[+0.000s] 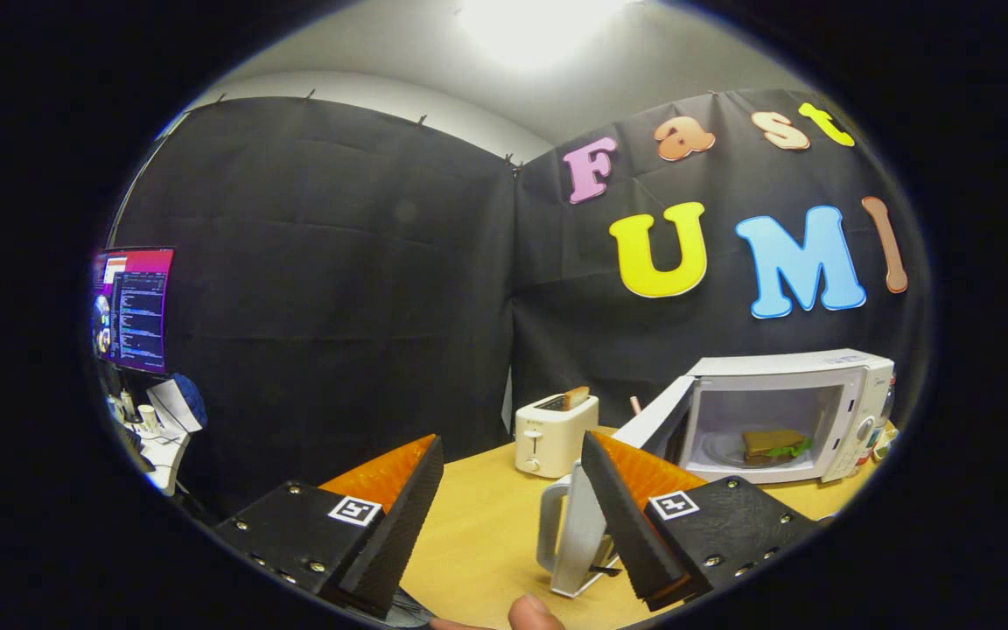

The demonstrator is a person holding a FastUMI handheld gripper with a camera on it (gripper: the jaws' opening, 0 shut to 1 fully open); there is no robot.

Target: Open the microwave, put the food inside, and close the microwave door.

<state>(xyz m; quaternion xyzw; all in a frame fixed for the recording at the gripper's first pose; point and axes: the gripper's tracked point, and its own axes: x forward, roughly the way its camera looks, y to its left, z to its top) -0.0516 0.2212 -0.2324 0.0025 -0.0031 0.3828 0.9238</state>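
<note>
Resting inside the open microwave [854, 385], sandwich [773, 444]; gripper [513, 507] spread, empty.

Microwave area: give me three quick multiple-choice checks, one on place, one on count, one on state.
1. Where is the sandwich?
A. On the table
B. Inside the microwave
C. Between the gripper fingers

2. How many slices stand in the toaster?
A. One
B. Two
C. Three

3. The microwave door is:
A. Open
B. Shut
C. Removed

Answers: 1 B, it lies on the plate in the cavity. 2 A, a single slice sticks up. 3 A, the door swings out leftward; the gripper is open, holding nothing.
</note>
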